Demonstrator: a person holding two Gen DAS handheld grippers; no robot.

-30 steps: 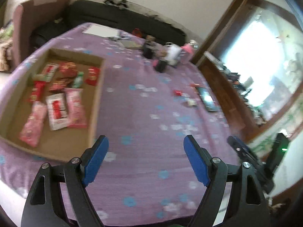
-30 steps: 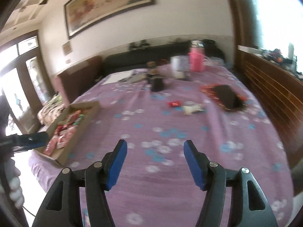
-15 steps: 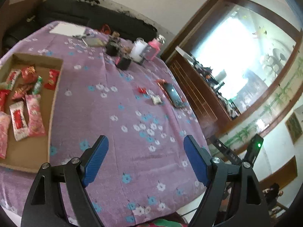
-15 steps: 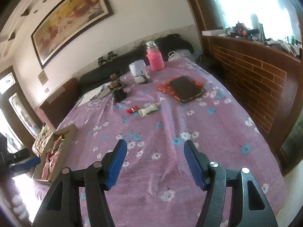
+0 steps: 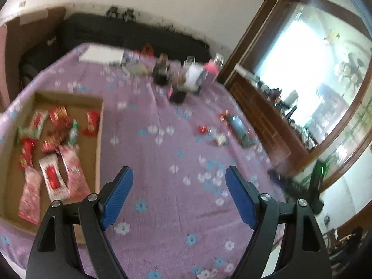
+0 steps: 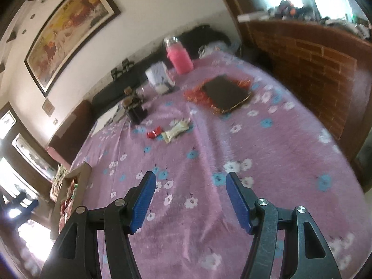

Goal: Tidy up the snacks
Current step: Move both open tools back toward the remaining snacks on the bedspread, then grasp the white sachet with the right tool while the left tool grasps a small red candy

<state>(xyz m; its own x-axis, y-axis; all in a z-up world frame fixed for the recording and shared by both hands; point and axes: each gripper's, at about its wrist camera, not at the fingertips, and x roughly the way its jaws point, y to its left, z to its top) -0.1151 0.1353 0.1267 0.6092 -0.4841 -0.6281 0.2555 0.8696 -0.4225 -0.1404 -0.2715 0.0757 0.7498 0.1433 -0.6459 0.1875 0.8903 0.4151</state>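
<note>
Snacks: most sit in the cardboard tray (image 5: 98, 125), left part of the purple cloth (image 5: 167, 162). In the tray: red packs (image 5: 91, 123) near the right wall, pink packs (image 5: 72, 169) and a white/red pack (image 5: 52, 176) toward the near end, a green-wrapped piece (image 5: 74, 132) mid-tray. All lie flat, some overlapping.

Two loose ones outside the tray, well to its right on the cloth: red candy (image 6: 154, 133) and cream pack (image 6: 175, 131), just beside each other; can't tell if they touch. In the left view the same pair is blurred, red candy at (image 5: 202, 129).

Right of the loose pair: a dark flat slab (image 6: 225, 91) lying on a red patterned wrapper (image 6: 196, 95).

Beyond the tray, at the far end of the cloth: dark jars (image 6: 136, 110), white container (image 6: 158, 75), pink bottle (image 6: 179, 55), white paper (image 5: 101, 54). Black sofa (image 5: 130, 32) behind the cloth; framed painting (image 6: 69, 30) on the wall above.

Left gripper (image 5: 179, 181): jaws wide, nothing between them, above the cloth just right of the tray's near corner.
Right gripper (image 6: 189, 186): jaws wide, holding nothing, over the cloth well to the tray's right, loose pair ahead of it. Tray edge shows at (image 6: 80, 174) in the right view.
</note>
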